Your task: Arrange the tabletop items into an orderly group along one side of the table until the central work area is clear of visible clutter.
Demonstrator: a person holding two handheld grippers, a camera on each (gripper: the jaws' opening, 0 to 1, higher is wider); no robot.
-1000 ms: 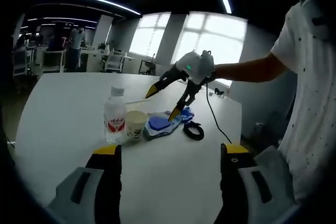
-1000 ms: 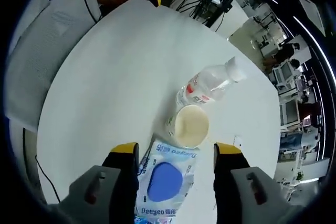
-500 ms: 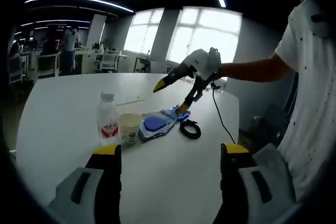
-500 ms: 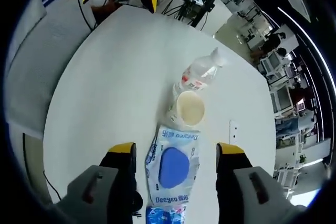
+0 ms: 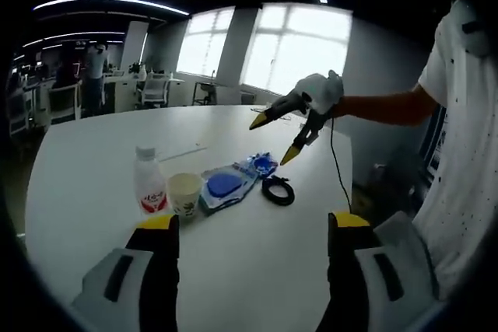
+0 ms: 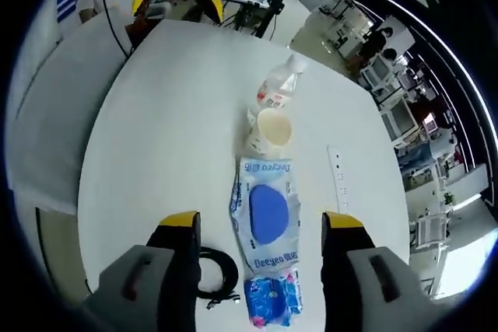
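— Where do the items lie relative to the right gripper [image 6: 257,227]?

— Directly ahead and below it. The wipes pack [image 6: 268,211] sits between its fingers [image 6: 180,231] in the right gripper view, long axis running straight away from them. Beyond it, in one line, the paper cup [image 6: 268,130] and the water bottle [image 6: 278,91], cup touching both bottle and pack. A small blue packet [image 6: 272,301] lies at the pack's near end, the coiled black cable [image 6: 218,277] just beside it.

— State of the fingers?

— Right: spread wide, gripping nothing, held above the tabletop [image 6: 163,138]. The left gripper [image 5: 249,231] likewise released, well back from the row.

— Which is nearer?

— The right, in my judgement; in the left gripper view it hangs near the packet [image 5: 261,165] and cable [image 5: 278,190].
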